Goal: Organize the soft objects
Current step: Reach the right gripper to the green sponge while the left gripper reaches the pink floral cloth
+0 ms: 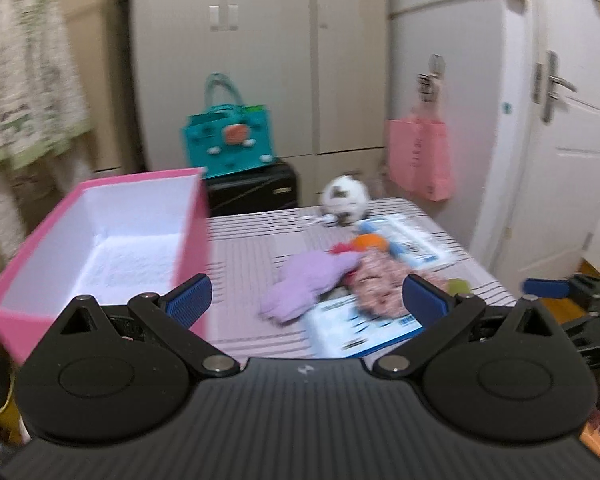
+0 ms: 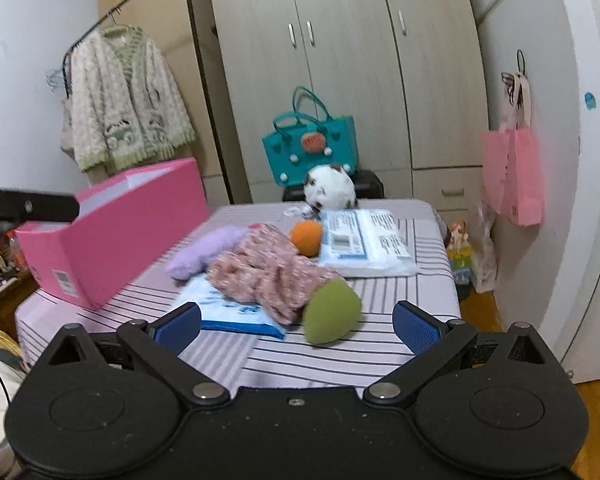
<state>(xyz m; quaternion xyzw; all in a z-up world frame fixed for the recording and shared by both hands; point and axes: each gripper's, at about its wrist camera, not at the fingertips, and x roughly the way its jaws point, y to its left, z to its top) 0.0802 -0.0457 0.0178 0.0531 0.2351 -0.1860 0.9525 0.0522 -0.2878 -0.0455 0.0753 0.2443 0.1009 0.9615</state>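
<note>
A pink box (image 1: 112, 236) with a white inside stands open on the left of the striped table (image 1: 252, 264); the right wrist view shows the pink box (image 2: 112, 240) from its side. In the middle lie a lilac plush (image 1: 308, 284), a pink floral cloth (image 2: 268, 276), an orange ball (image 2: 307, 237) and a green ball (image 2: 331, 312). A white spotted plush (image 2: 330, 191) sits at the far edge. My left gripper (image 1: 306, 300) is open above the near edge, empty. My right gripper (image 2: 296, 326) is open just short of the green ball, holding nothing.
Two flat white-and-blue packets (image 2: 364, 244) (image 1: 360, 324) lie under and beside the soft things. Beyond the table are a teal bag (image 2: 310, 148) on a black suitcase (image 1: 252, 190), wardrobes, a hanging cardigan (image 2: 124, 100), a pink bag (image 2: 514, 172) and a white door (image 1: 572, 120).
</note>
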